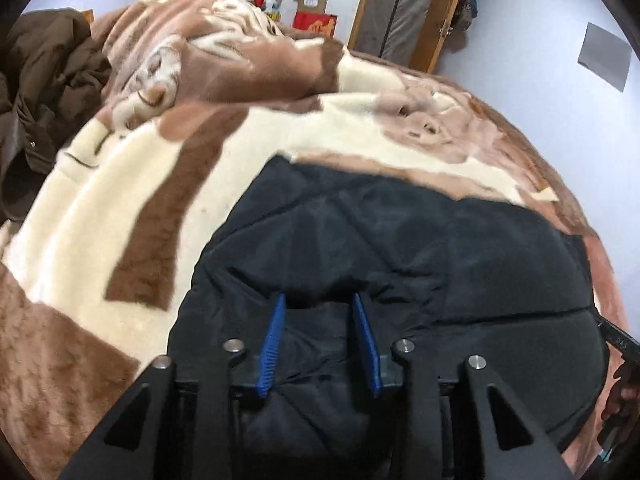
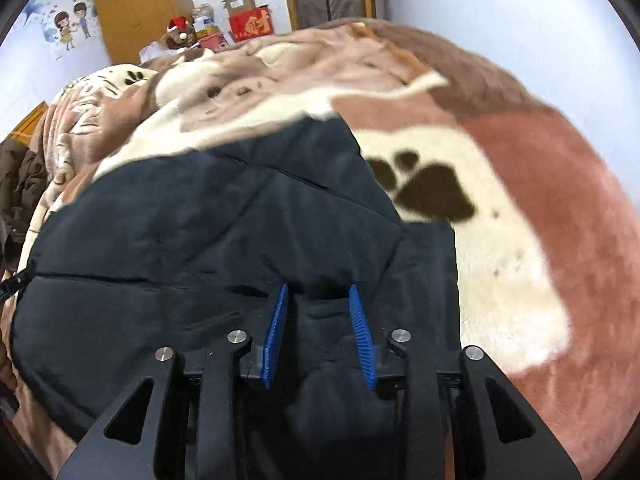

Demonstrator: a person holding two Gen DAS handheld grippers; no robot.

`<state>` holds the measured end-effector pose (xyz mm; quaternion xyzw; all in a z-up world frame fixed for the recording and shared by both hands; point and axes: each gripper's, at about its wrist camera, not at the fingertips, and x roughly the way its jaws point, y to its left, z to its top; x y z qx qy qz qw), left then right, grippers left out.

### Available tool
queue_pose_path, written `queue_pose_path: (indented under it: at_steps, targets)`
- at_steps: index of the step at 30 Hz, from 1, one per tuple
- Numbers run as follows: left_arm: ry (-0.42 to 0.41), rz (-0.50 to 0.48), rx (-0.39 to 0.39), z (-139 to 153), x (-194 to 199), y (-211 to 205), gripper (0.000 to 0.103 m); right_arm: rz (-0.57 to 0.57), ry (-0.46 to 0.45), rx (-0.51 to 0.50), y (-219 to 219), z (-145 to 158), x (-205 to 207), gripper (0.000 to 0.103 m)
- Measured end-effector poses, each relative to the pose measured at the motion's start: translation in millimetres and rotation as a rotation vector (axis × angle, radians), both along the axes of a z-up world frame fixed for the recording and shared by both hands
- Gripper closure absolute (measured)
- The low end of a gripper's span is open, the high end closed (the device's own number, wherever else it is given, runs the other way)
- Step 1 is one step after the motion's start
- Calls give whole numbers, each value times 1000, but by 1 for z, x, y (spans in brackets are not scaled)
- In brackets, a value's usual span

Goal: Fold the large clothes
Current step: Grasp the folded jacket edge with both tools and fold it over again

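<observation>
Both tools, left tool (image 1: 319, 336) and right tool (image 2: 319, 330), pinch the black jacket (image 1: 400, 248); lift evenly toward twelve o'clock, keeping the fold square on the blanket (image 1: 100, 208).

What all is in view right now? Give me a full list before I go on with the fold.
jacket: one, black quilted, flat on the blanket, fabric bunched between both grippers' pads
blanket: one, cream and brown with paw prints, covering the bed
coat: one, dark brown, heaped at the bed's far left
boxes: red and cardboard, by the far wall
wall sticker: one, cartoon couple
left gripper: black, blue pads
right gripper: black, blue pads
</observation>
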<state>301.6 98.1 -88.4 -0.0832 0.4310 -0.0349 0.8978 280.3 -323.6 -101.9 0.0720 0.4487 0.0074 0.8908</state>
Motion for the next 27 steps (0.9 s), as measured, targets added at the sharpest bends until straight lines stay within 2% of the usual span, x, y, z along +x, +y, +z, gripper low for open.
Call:
queue_pose_path:
  at_steps: [4, 9, 12, 14, 16, 18, 20, 23, 27]
  targets:
    - [-28, -22, 98, -10, -3, -16, 69, 19, 10, -70, 13, -12, 7, 74]
    - [-15, -19, 98, -6, 1, -17, 71, 21, 43, -70, 12, -13, 11, 74]
    - [-11, -30, 104, 3, -1, -17, 79, -4, 74, -55, 8, 0, 10, 77]
    - [-26, -31, 78, 13, -3, -13, 81, -14, 16, -58, 8, 24, 6, 83]
    - [-46, -24, 67, 22, -1, -8, 81, -4, -38, -45, 9, 40, 7, 84]
    - [-43, -14, 79, 24, 9, -3, 81, 0, -36, -37, 7, 44, 17, 84]
    - [-14, -8, 68, 18, 24, 2, 81, -5, 1, -45, 4, 34, 33, 84]
    - [24, -24, 95, -2, 39, -1, 81, 0, 77, -83, -1, -3, 50, 89]
    - [13, -34, 126, -14, 42, -11, 81, -10, 55, -111, 3, -15, 49, 89]
